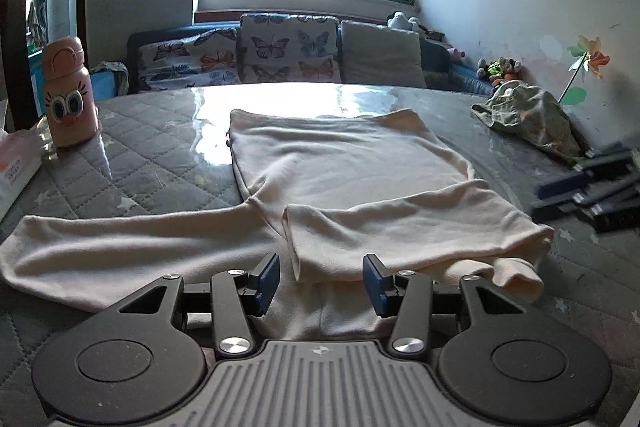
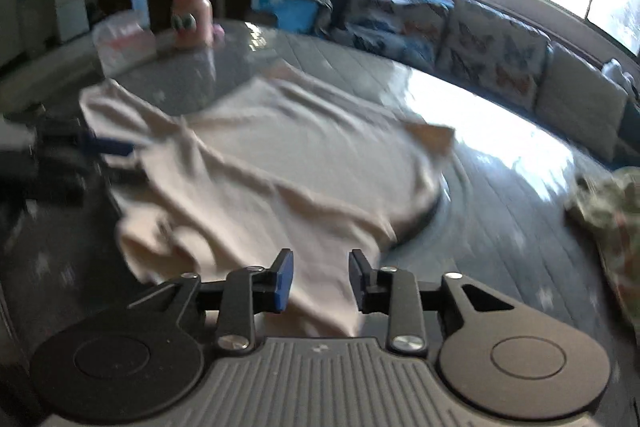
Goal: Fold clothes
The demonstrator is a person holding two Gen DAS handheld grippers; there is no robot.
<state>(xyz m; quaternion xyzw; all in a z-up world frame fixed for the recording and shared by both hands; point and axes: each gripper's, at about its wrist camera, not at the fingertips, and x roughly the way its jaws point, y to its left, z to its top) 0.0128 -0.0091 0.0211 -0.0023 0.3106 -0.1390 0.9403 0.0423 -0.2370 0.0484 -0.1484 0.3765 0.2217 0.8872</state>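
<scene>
A cream long-sleeved top (image 1: 344, 163) lies flat on the grey quilted table (image 1: 160, 155). One sleeve stretches out to the left; the other sleeve (image 1: 420, 227) is folded across the body. My left gripper (image 1: 322, 283) is open just above the near edge of the top, holding nothing. My right gripper (image 2: 320, 281) is open over the near edge of the same top (image 2: 280, 155), holding nothing; its view is blurred. The right gripper also shows at the right in the left wrist view (image 1: 592, 187).
A pink cartoon-face bottle (image 1: 70, 95) and a tissue pack (image 1: 16, 171) stand at the left. A crumpled green patterned garment (image 1: 528, 119) lies at the right. A sofa with butterfly cushions (image 1: 288, 47) runs behind the table, under the window.
</scene>
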